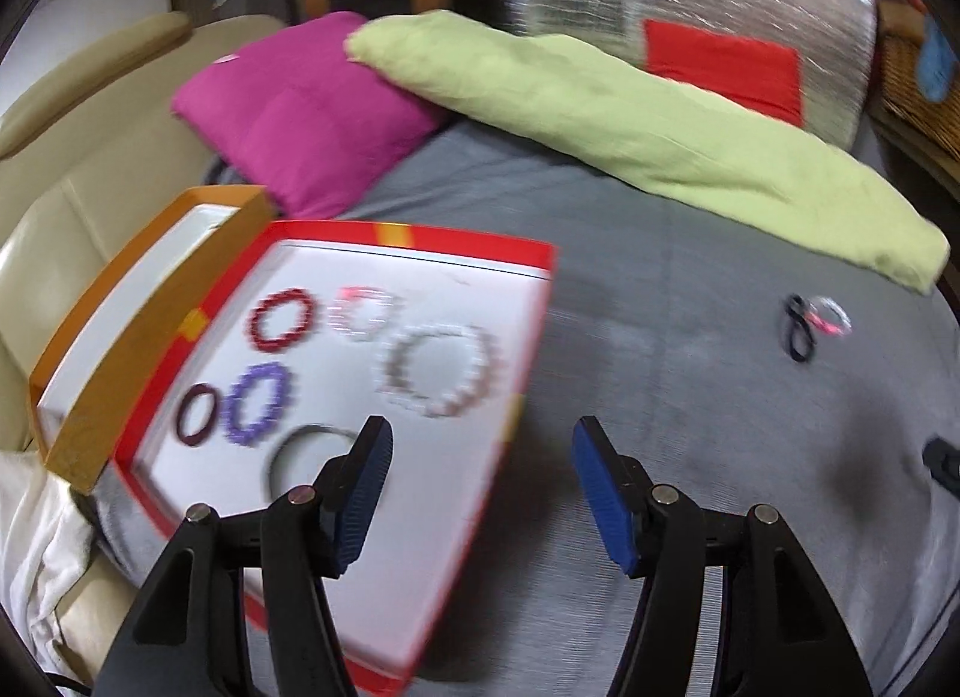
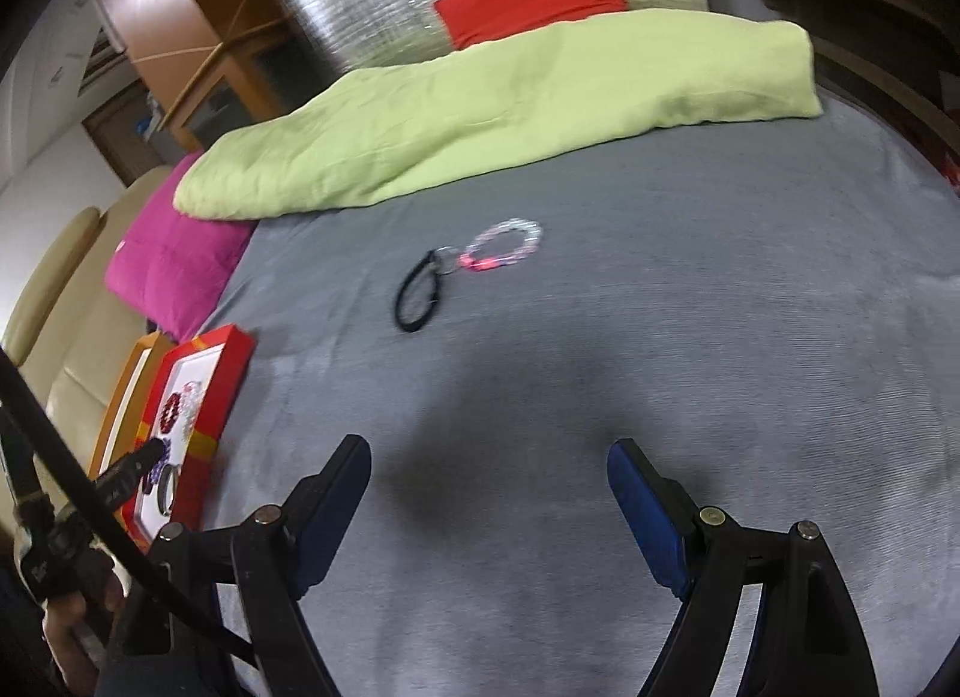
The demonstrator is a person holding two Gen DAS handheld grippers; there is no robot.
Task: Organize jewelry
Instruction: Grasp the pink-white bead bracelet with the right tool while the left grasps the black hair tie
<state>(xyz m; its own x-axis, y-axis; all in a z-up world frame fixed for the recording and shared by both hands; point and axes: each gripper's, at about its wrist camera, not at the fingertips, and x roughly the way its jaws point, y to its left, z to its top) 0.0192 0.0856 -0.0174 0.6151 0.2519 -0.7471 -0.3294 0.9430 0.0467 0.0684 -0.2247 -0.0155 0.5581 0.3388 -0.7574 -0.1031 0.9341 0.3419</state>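
— Two pieces are still lying loose on the grey bed cover (image 2: 660, 397): a black loop (image 2: 415, 296) and a clear beaded bracelet with a pink clasp (image 2: 507, 244), touching end to end, well apart from the box.

— And how many are sitting in the red-rimmed box lid (image 1: 420, 233)?

— Six rings, as far as I am counting through the blur: a dark red bracelet (image 1: 282, 319), a pale pink one (image 1: 363, 313), a larger pale beaded one (image 1: 441, 376), a purple one (image 1: 258, 403), a small maroon ring (image 1: 195, 415) and a grey bangle (image 1: 300, 457) partly hidden behind the left gripper (image 1: 480, 493). An orange box (image 1: 120, 349) is standing just beside the lid, on its far side.

— What are the grippers doing?

— The left gripper is hovering at the lid's near corner, its fingers (image 1: 360, 493) standing fairly wide and holding nothing. The right gripper (image 2: 489, 508) is pointing toward the loose pair, its fingers (image 2: 333, 511) spread wide and also empty.

— So which step is this?

— I am judging it as the stretch between a drop-off and the next pick-up. The next move is calling for the right gripper to go forward and down over the pair, and to close on only one piece, since they are lying linked or touching.

— And around them?

— One green pillow (image 2: 480, 115), one magenta cushion (image 2: 174, 265).
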